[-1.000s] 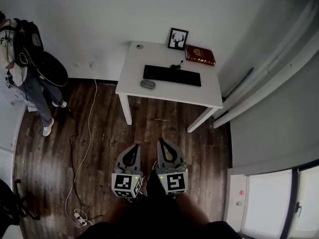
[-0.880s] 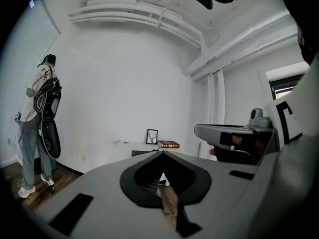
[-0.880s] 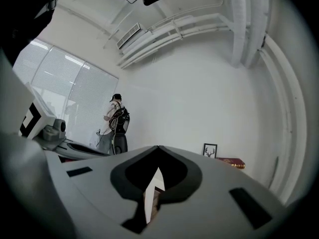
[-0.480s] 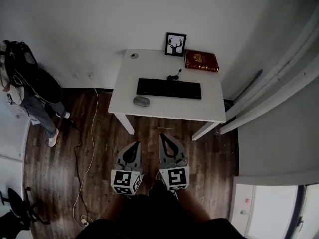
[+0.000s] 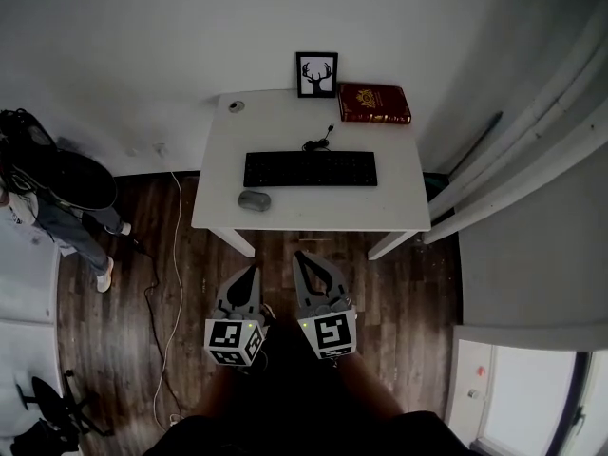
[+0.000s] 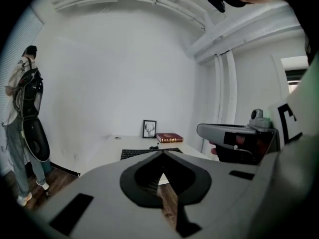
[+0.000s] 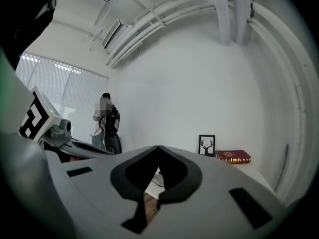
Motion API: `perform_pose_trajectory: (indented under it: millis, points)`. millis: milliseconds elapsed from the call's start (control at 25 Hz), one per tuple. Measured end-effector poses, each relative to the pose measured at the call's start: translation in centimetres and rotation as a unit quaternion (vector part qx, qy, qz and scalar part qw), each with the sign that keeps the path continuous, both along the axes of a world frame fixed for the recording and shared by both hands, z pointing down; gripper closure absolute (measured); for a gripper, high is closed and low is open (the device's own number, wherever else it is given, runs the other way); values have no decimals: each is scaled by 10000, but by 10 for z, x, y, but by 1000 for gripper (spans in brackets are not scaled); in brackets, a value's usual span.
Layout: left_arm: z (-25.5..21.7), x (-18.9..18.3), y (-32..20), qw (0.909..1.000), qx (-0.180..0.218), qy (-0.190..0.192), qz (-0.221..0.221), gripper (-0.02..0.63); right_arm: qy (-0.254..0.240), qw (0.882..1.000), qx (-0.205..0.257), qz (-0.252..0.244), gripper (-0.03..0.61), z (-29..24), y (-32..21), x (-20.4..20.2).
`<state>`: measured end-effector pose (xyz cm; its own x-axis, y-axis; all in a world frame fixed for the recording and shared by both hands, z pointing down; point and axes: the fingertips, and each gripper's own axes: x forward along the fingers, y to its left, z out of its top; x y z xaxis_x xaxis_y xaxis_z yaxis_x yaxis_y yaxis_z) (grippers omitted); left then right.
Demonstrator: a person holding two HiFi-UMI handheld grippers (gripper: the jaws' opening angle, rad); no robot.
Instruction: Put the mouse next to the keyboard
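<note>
A grey mouse (image 5: 254, 199) lies on the white table (image 5: 399, 193), just off the left front corner of the black keyboard (image 5: 311, 169). Both grippers hang over the wooden floor short of the table's front edge, side by side. My left gripper (image 5: 254, 272) is shut and holds nothing. My right gripper (image 5: 300, 256) is also shut and empty. In the left gripper view the left gripper's tips (image 6: 162, 152) meet in front of the keyboard (image 6: 149, 153). In the right gripper view the right gripper's tips (image 7: 158, 147) meet too.
A framed deer picture (image 5: 316, 74), a red book (image 5: 374, 103) and a small round object (image 5: 236, 105) sit at the table's back. A person with a backpack (image 5: 57, 183) stands at the left. A white cable (image 5: 169, 255) trails over the floor. White pipes (image 5: 513, 179) run along the right wall.
In the head view the table has drawn nearer and now lies almost straight ahead. Both grippers have moved forward toward its front edge, staying shut. The person at the left has slid toward the frame's edge.
</note>
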<state>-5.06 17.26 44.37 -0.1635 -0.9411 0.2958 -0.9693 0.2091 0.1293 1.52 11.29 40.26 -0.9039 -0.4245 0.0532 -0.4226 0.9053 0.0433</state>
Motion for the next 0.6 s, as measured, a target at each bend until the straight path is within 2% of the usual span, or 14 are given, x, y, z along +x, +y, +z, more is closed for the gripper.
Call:
perform_pose_trajectory:
  millis: [320, 600]
  points:
    - [26, -37, -37, 9998, -158, 75, 110, 614, 448, 9986, 32, -266, 558, 21, -27, -46]
    - [42, -72, -60, 9990, -341, 250, 126, 614, 1037, 9926, -134, -620, 558, 45, -53, -97]
